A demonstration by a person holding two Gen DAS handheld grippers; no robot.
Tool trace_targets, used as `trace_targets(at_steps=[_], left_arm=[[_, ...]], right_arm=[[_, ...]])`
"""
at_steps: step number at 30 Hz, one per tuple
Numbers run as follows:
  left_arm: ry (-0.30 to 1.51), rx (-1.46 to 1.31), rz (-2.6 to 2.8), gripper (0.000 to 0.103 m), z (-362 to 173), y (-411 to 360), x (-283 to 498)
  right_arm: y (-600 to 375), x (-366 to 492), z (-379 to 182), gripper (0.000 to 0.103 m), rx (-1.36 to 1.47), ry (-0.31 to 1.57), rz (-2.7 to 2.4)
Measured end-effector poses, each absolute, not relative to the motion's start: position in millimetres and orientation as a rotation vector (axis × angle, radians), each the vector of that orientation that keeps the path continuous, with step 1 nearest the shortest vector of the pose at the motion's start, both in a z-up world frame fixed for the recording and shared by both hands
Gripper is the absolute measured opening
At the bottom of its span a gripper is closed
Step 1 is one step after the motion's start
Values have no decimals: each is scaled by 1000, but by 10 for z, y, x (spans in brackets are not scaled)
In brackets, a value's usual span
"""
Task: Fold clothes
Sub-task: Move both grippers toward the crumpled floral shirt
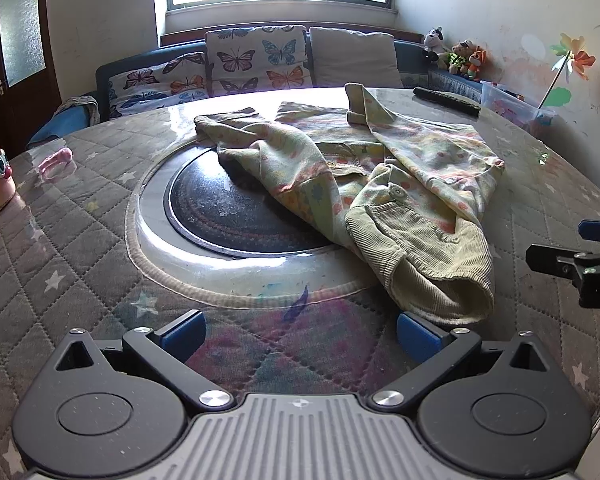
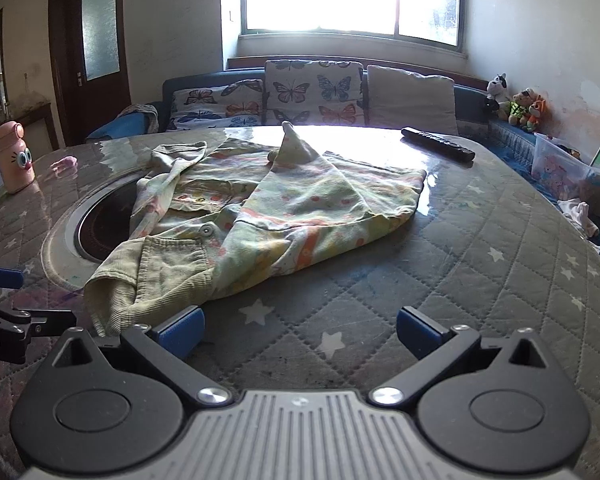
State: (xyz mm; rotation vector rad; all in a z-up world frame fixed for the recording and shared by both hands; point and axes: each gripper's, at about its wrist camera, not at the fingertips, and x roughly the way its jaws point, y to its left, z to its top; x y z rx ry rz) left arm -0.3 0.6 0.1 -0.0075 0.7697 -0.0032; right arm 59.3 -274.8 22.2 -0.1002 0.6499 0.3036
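A small pale green flowered garment (image 1: 364, 172) with corduroy cuffs lies crumpled on the round quilted table (image 1: 80, 240), partly over the dark round hotplate (image 1: 228, 208). It also shows in the right wrist view (image 2: 268, 208). My left gripper (image 1: 300, 336) is open and empty, just short of the garment's near cuff (image 1: 432, 276). My right gripper (image 2: 300, 330) is open and empty, its left finger pad (image 2: 182, 330) close to the cuff (image 2: 140, 280). The right gripper also shows at the right edge of the left wrist view (image 1: 580, 256).
A black remote (image 2: 438, 144) lies at the table's far right. A pink bottle with eyes (image 2: 14, 158) and a small pink object (image 2: 65, 164) stand at the far left. A sofa with butterfly cushions (image 2: 312, 92) is behind the table. A plastic toy box (image 2: 564, 168) is at right.
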Motion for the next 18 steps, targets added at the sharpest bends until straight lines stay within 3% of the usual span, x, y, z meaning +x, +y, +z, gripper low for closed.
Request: trace_targets(at_steps=[18], left_arm=[[777, -24, -5, 103, 20, 41, -17]], right_arm=[[-2611, 571, 234, 103, -112, 673, 312]])
